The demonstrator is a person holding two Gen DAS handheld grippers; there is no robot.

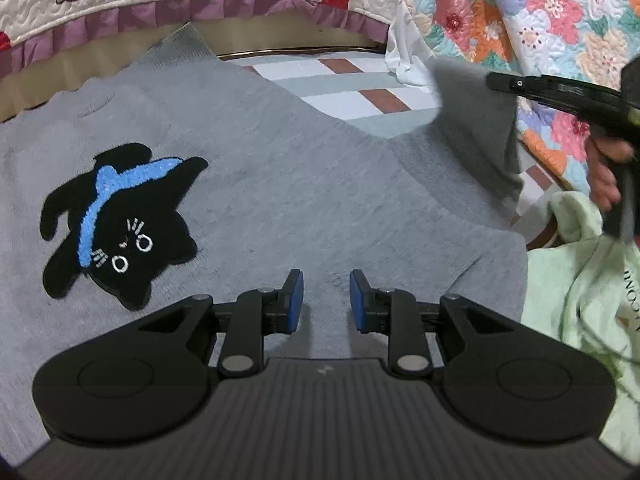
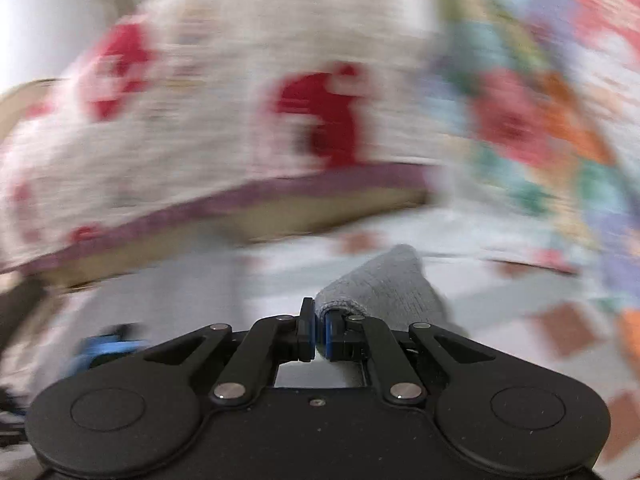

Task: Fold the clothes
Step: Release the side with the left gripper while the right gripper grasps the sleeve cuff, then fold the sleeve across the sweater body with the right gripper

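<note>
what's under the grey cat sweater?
The grey sweater lies on a striped cover, visible past its far edge. A pale green garment sits at its right side. Whatever lies beneath the sweater's middle is covered.

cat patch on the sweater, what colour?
Black cat patch with blue scarf; left wrist view.

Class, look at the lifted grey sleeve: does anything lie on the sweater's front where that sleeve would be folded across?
Nothing visible does. The right hand-held gripper holds the sleeve raised; the grey sweater front is bare apart from its black cat patch.
</note>
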